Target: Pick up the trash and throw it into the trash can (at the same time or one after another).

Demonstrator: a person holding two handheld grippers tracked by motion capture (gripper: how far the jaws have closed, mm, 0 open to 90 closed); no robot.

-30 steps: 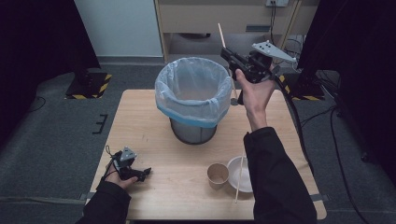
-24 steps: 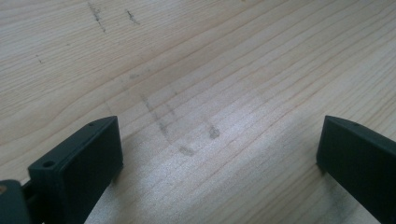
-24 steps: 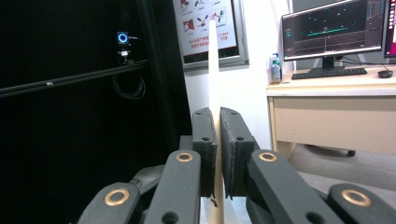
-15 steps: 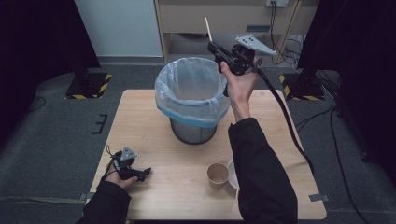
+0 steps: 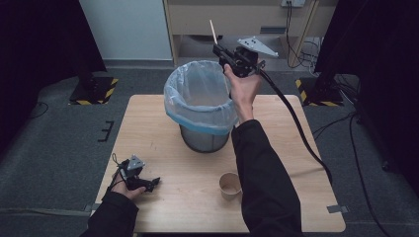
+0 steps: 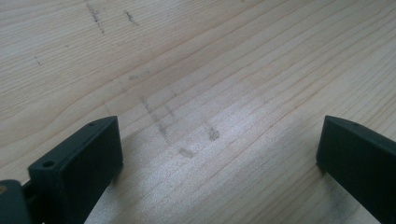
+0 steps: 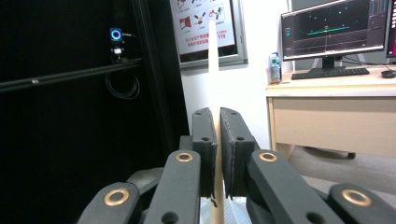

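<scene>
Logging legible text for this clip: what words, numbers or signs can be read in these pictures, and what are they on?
"119": on the framed wall poster behind the stick clamped in the right gripper.
Poster's other lines: too blurred to read.
Monitor graphs and figures: too small to read.
Bottle label on the desk: unreadable.
Bin, cup, table, left gripper: no text visible.

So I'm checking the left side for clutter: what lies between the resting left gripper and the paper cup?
Bare wood: in the high view nothing lies on the table between the left gripper and the paper cup.
</scene>
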